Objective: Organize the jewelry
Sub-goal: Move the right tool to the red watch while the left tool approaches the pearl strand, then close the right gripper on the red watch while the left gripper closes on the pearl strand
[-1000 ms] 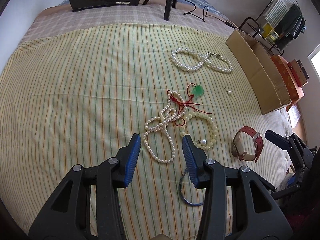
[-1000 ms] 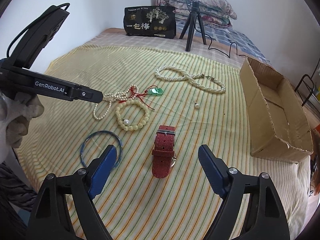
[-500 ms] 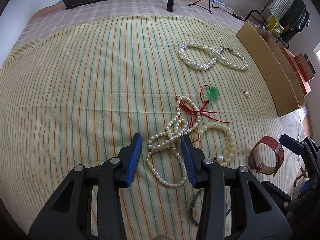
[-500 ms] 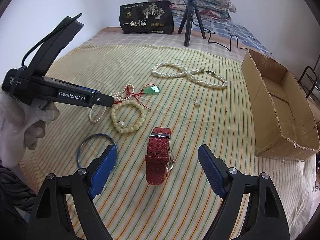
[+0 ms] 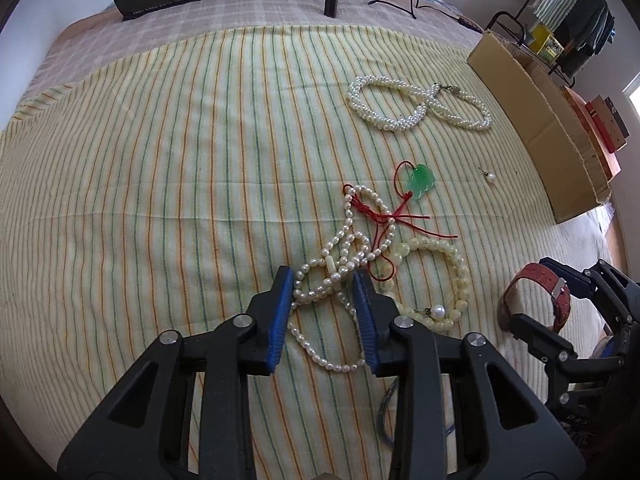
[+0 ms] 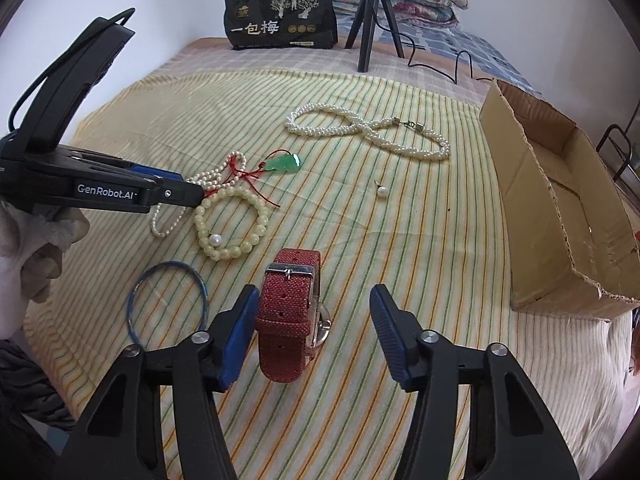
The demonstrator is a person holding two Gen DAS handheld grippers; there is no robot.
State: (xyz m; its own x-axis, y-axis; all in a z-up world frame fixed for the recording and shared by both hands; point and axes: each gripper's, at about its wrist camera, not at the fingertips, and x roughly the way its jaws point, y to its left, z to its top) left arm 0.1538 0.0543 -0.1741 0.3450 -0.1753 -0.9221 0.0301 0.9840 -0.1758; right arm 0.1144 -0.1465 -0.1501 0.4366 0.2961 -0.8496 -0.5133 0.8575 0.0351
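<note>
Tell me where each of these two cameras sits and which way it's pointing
Left wrist: rides the left tool, looking forward and down at the tangled pearl strand between its open fingers; the right tool shows at the right edge.
Right wrist: rides the right tool, open beside the red watch; left tool and gloved hand show.
Both share the green pendant, cardboard box.

yellow striped cloth (image 6: 400, 264); red watch strap (image 6: 290, 308), green pendant (image 6: 285, 163)
</note>
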